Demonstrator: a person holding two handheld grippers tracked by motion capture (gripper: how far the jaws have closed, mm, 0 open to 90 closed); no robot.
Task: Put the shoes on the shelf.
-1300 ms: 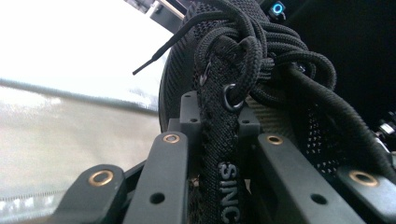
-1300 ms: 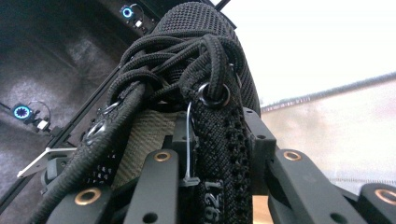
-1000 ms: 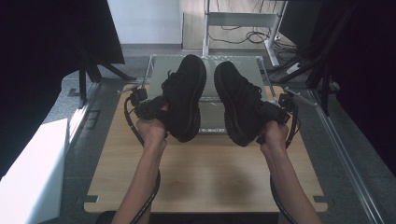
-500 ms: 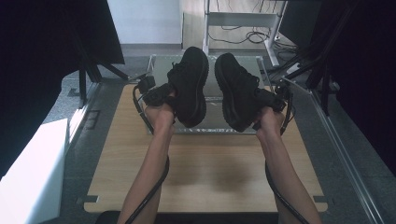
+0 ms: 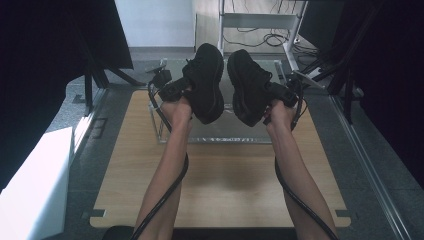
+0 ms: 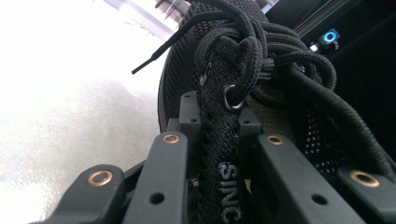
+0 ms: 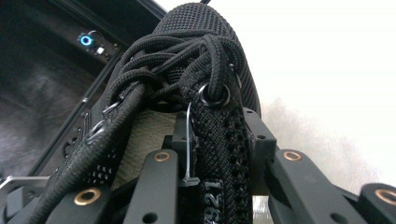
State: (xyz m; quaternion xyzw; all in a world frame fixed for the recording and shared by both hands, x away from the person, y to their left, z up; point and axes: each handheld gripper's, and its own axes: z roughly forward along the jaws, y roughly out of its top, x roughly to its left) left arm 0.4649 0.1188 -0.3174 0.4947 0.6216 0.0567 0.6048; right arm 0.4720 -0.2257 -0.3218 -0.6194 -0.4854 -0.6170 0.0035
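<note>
Left hand-held gripper [image 5: 176,90] clenched on the tongue of the left shoe [image 5: 206,82]; right hand-held gripper [image 5: 280,94] clenched likewise on the tongue of the right shoe [image 5: 249,86]. Both shoes held up in the air, toes pointing away, side by side but apart, above a clear tray [image 5: 162,135] at the far end of the wooden tabletop [image 5: 225,185].

Bulky, chunky-soled pair, probably fairly heavy for a pinch grip (thick platform soles, judged by their look). Soles likely stiff; uppers soft knit mesh, grippy rather than slippery. Not fragile.

Tongue strip [image 6: 219,154] seen between the jaws in the left gripper view, lettered webbing running up to a metal ring [image 6: 229,97]. Same hold in the right gripper view on the woven strip [image 7: 215,154], below an eyelet [image 7: 214,97]. Flexible hold point, so some swing of the shoe to be expected. Firmer hold likely at the heel collar or sole edge. Thick laces [image 7: 163,60] bunched loose, apt to snag.
</note>
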